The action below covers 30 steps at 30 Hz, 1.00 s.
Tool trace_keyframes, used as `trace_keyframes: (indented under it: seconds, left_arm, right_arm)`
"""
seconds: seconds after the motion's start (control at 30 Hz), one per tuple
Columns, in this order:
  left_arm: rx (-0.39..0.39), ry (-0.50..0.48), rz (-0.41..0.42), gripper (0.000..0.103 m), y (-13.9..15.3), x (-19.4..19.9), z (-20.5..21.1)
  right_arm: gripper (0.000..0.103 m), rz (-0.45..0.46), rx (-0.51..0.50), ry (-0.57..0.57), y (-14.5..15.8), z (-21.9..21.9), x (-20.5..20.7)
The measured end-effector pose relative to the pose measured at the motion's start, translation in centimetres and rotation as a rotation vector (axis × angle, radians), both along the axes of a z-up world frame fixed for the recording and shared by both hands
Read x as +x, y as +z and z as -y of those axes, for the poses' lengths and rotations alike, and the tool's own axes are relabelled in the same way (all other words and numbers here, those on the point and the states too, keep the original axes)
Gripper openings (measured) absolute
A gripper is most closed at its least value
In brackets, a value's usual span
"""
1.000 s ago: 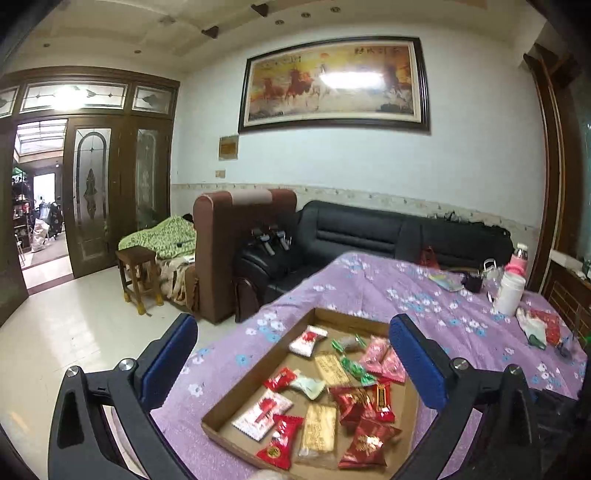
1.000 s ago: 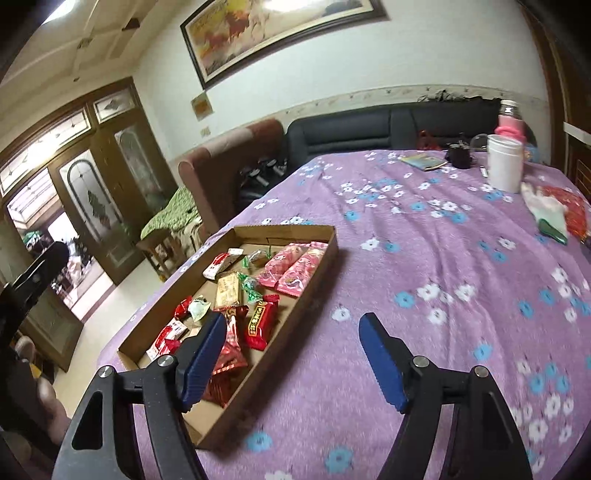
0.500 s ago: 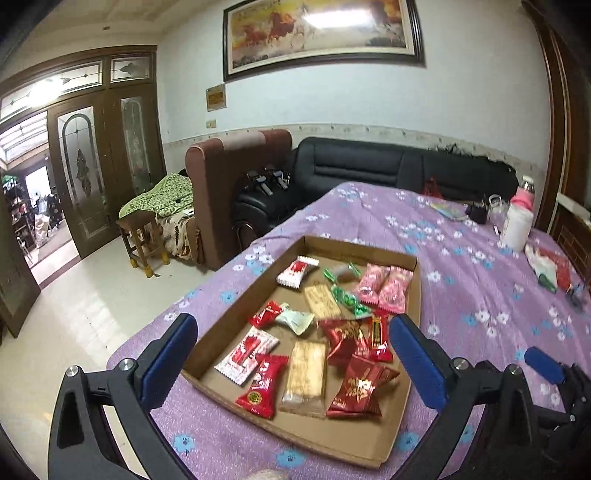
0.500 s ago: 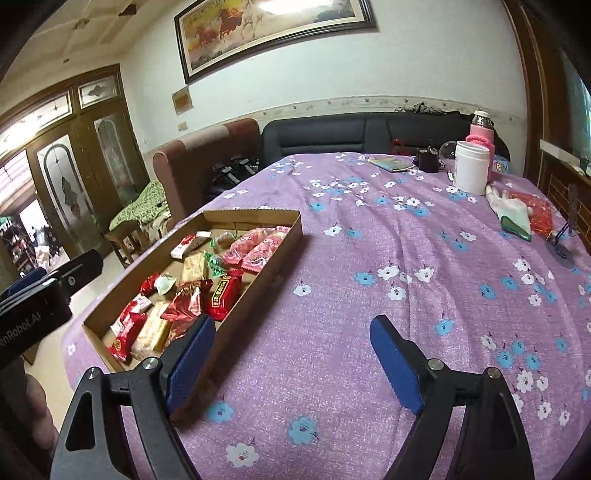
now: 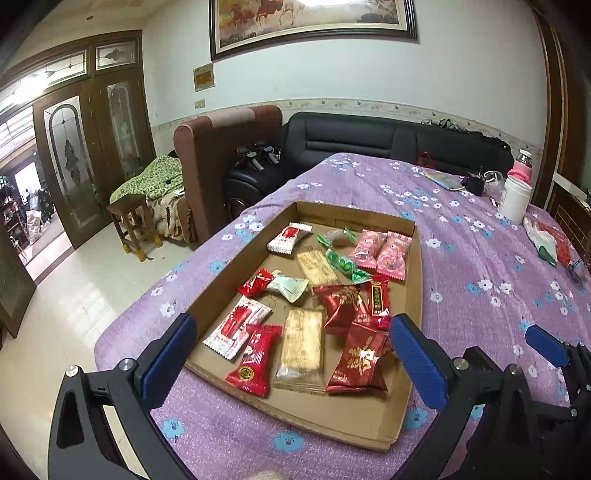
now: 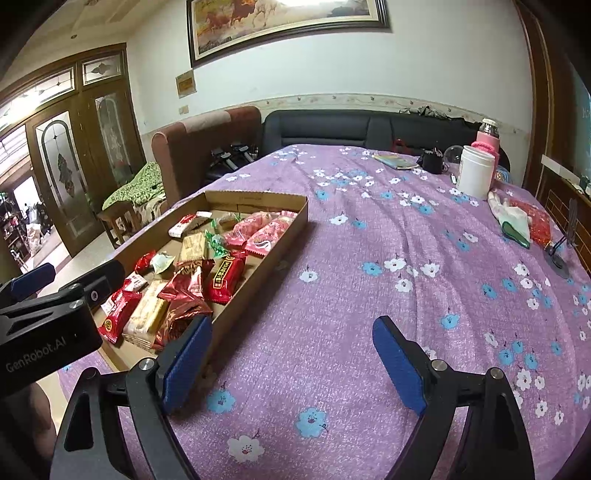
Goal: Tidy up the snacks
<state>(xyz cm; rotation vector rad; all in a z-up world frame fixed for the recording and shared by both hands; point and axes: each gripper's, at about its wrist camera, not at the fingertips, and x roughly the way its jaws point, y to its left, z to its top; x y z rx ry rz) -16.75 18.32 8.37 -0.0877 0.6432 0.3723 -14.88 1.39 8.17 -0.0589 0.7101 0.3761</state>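
Painting (image 5: 314,18) cut off above.

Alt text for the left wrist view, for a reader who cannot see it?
A shallow cardboard tray of wrapped snacks, mostly red packets, sits on a purple floral tablecloth. The left gripper hovers over its near end, jaws open and empty.

Bare purple cloth (image 6: 351,280) is lying open across the middle and lower right of the right view. The box (image 6: 273,240) is blocking the left, its snacks (image 5: 317,295) crowding the floor. A white jar (image 6: 476,171) and clutter (image 6: 517,221) are standing at upper right.
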Motion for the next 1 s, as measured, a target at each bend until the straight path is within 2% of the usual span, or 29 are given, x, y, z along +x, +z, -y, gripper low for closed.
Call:
trace_keyframes:
  seconds: [1.0]
  left_arm:
    - [-0.065, -0.009, -0.044, 0.103, -1.6, 0.2, -1.1]
  right_arm:
    - [0.091, -0.009, -0.044, 0.025, -0.6, -1.6, -0.9]
